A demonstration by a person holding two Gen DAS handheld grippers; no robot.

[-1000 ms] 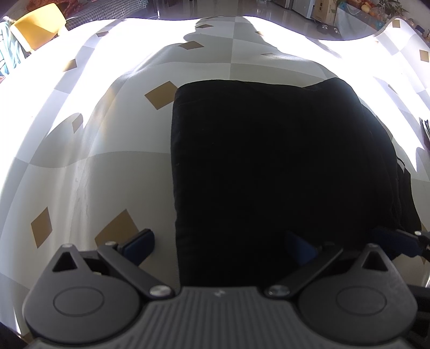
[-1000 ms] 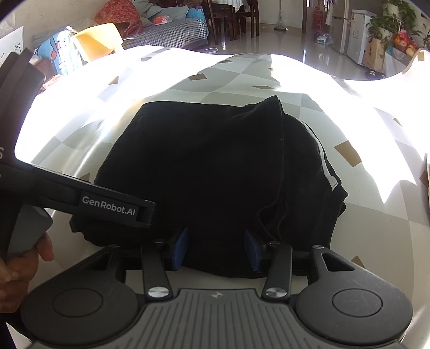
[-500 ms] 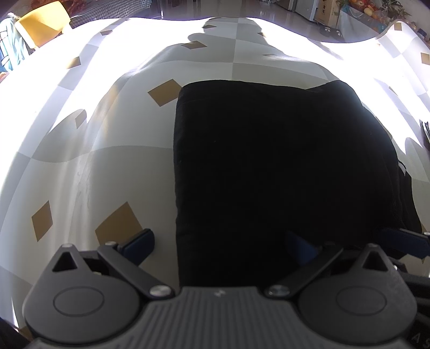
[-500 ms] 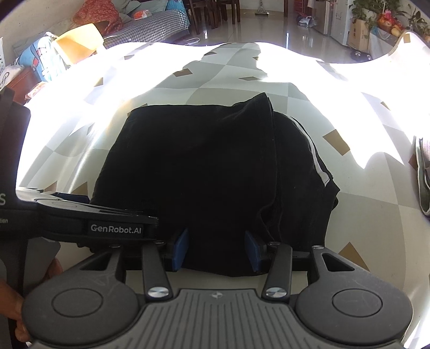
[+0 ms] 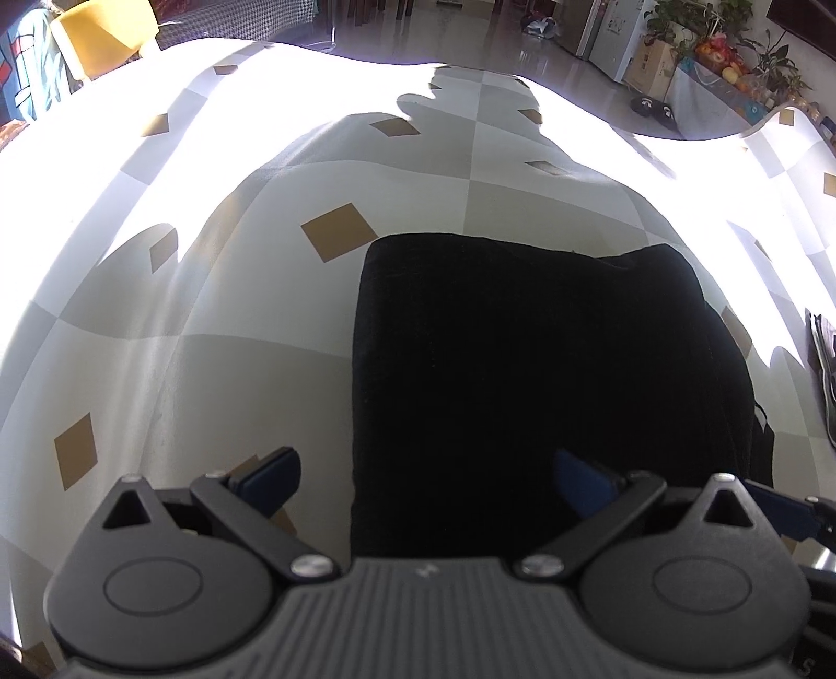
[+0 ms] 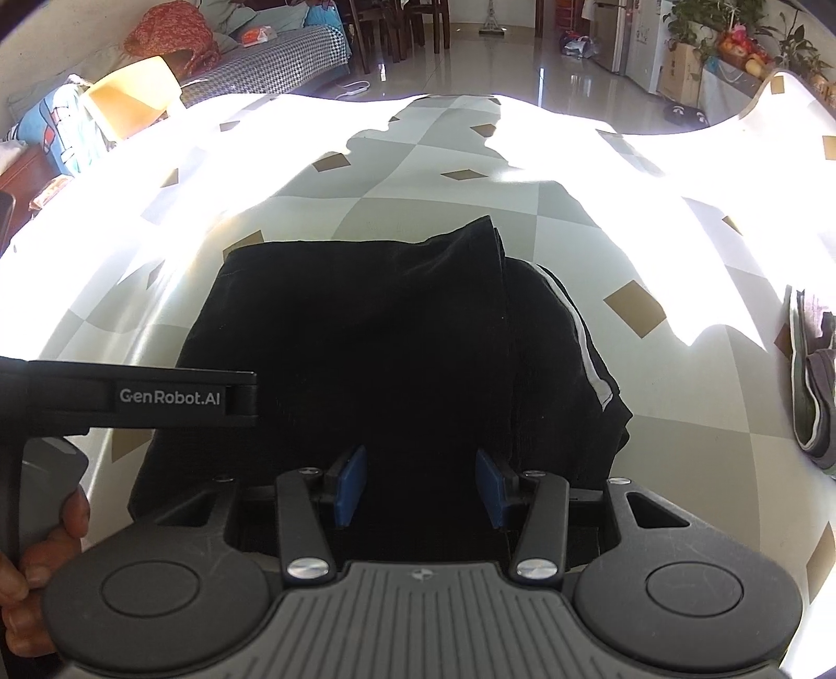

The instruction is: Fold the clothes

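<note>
The folded black fabric garment is laid flat (apparently finished); both the left gripper and right gripper are held released above it.

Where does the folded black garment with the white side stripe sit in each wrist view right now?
Left wrist view: the folded black garment with the white side stripe fills the centre and right, its left edge straight; the stripe is not visible.
Right wrist view: the same garment lies in the centre, the stripe along its right edge.
Shared landmark: the yellow chair back, upper left in both.
</note>
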